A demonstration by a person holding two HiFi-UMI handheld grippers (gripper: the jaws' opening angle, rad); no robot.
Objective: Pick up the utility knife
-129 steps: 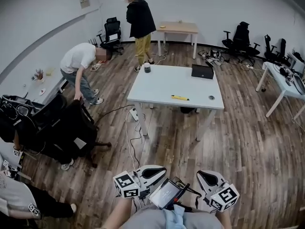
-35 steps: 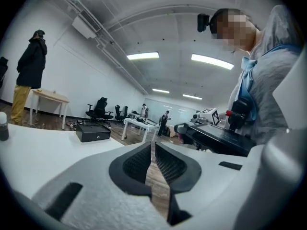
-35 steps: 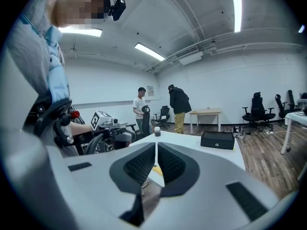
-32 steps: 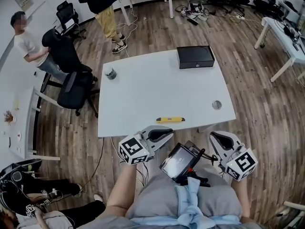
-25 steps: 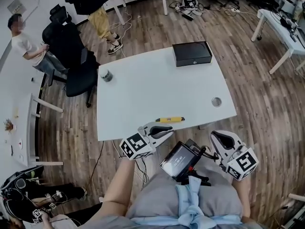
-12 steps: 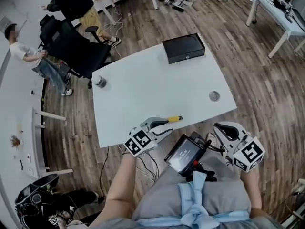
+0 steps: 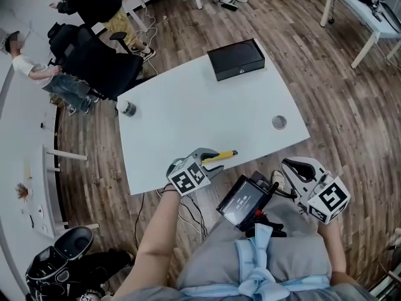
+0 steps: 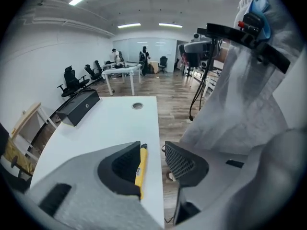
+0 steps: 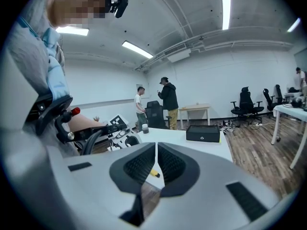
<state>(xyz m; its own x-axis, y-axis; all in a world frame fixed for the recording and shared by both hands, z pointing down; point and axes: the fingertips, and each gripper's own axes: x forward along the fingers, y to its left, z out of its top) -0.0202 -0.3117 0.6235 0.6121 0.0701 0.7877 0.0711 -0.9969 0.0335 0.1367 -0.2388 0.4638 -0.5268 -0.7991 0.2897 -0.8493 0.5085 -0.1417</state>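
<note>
Fingers of the left gripper (image 8: 152, 150) have just swung wide apart! A second ago it hung off the near edge; now it's down on the white rectangular surface (image 7: 188, 118). The slim yellow utility knife (image 7: 219, 156) sits between them, beside the left one, unclamped. It lies flat along that edge, crosswise in the head view, dark tip right. The right gripper (image 9: 157, 150) has its fingers together, empty.

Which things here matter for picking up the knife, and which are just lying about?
For the job: yellow knife at the table edge; left claw, its jaws have just been opening, knife between them, not gripped.
Lying about: black box, jar, round cap.
</note>
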